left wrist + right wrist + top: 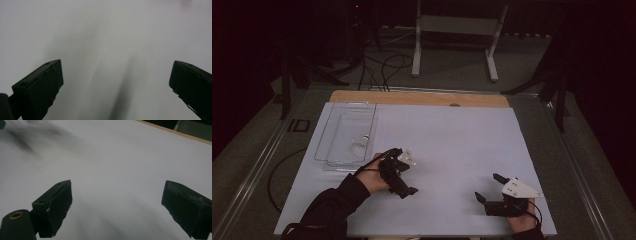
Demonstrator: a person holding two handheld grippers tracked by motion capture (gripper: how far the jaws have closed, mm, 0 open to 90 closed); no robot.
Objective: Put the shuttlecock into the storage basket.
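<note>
Left gripper (402, 172) hovers over the white surface (452, 145), jaws wide, empty. Right gripper (490, 188) rests low at near right, jaws also spread, empty. Just left of the left gripper: clear tray (343, 111), shuttlecock (358, 146) lying inside near its front end. Best approach: turn toward tray, descend slowly, pinch the cork.

A flat table (462, 135) covered by a white sheet, with a strip of bare light wood left along its far edge, is seen carrying a clear rectangular plastic tray (343, 135) near its far left corner, in which a small white object, possibly a shuttlecock (359, 145), lies.
</note>
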